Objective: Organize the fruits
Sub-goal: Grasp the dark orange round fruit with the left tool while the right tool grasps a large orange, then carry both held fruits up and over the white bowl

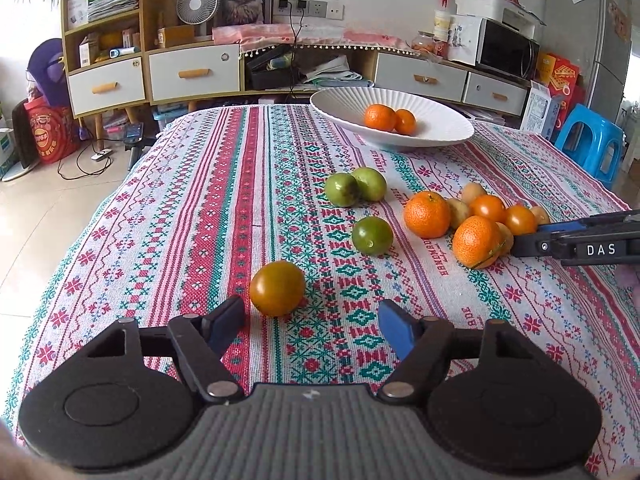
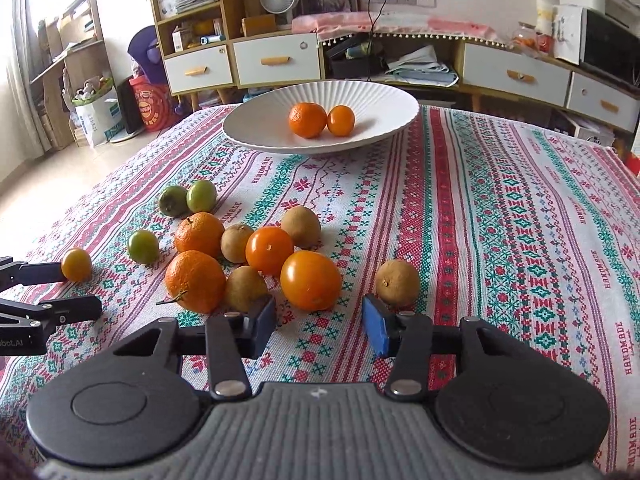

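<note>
A white ribbed bowl (image 1: 400,136) (image 2: 320,140) at the far side of the table holds a tangerine (image 2: 307,120) and a small orange fruit (image 2: 341,120). My left gripper (image 1: 312,326) is open, just short of a lone yellow-orange tomato (image 1: 277,288) (image 2: 76,264). My right gripper (image 2: 319,326) is open, just short of an orange tomato (image 2: 311,280). Behind it lie a second tomato (image 2: 269,250), two tangerines (image 2: 195,281) (image 2: 199,234), several brown fruits (image 2: 397,282) and three green fruits (image 2: 143,246) (image 1: 372,235). The right gripper also shows in the left wrist view (image 1: 524,236).
The table carries a patterned red, green and white cloth (image 2: 500,220). Its left edge (image 1: 92,216) drops to a tiled floor. A low cabinet (image 1: 188,72) runs along the back wall. A blue stool (image 1: 592,144) stands at the far right.
</note>
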Motion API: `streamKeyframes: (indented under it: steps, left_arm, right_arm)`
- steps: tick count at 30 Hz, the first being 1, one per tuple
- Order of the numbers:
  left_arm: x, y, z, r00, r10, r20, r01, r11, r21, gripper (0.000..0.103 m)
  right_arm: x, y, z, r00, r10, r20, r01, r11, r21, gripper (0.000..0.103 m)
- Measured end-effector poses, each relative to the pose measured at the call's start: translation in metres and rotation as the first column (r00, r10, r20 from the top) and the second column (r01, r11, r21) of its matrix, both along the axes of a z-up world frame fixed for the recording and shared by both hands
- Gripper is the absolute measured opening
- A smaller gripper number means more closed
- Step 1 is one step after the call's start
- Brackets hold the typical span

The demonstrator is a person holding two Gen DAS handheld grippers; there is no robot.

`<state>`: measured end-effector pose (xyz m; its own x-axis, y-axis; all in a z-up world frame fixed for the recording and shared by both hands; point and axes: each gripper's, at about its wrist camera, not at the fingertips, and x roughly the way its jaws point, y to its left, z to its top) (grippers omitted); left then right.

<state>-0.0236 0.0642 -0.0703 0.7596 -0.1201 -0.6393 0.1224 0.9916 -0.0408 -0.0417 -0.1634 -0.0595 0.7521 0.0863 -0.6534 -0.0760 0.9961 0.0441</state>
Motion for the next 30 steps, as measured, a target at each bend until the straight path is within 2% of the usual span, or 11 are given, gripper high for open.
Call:
streamKeyframes:
  steps: [7, 16, 19, 30]
  left_arm:
    - [0.004, 0.004, 0.001, 1.000, 0.015, 0.006, -0.015, 1.000, -0.004, 0.060]
    - [0.006, 0.007, 0.003, 0.999, 0.032, 0.004, -0.032, 0.999, 0.003, 0.043]
    - [0.007, 0.007, 0.004, 1.000, 0.031, 0.001, -0.031, 0.999, 0.008, 0.031]
    - [0.013, 0.006, 0.010, 1.000, 0.023, -0.013, -0.023, 1.000, -0.012, 0.029]
  right_arm:
    - [0.004, 0.001, 0.001, 1.000, 0.007, 0.020, -0.007, 1.000, -0.005, 0.042]
    - [0.007, 0.002, 0.001, 1.000, 0.011, 0.020, -0.010, 1.000, -0.011, 0.035]
    - [0.006, 0.003, 0.002, 1.000, 0.019, 0.023, -0.019, 1.000, -0.012, 0.030]
    - [0.009, 0.001, 0.008, 1.000, 0.010, 0.023, -0.009, 1.000, -0.004, 0.028]
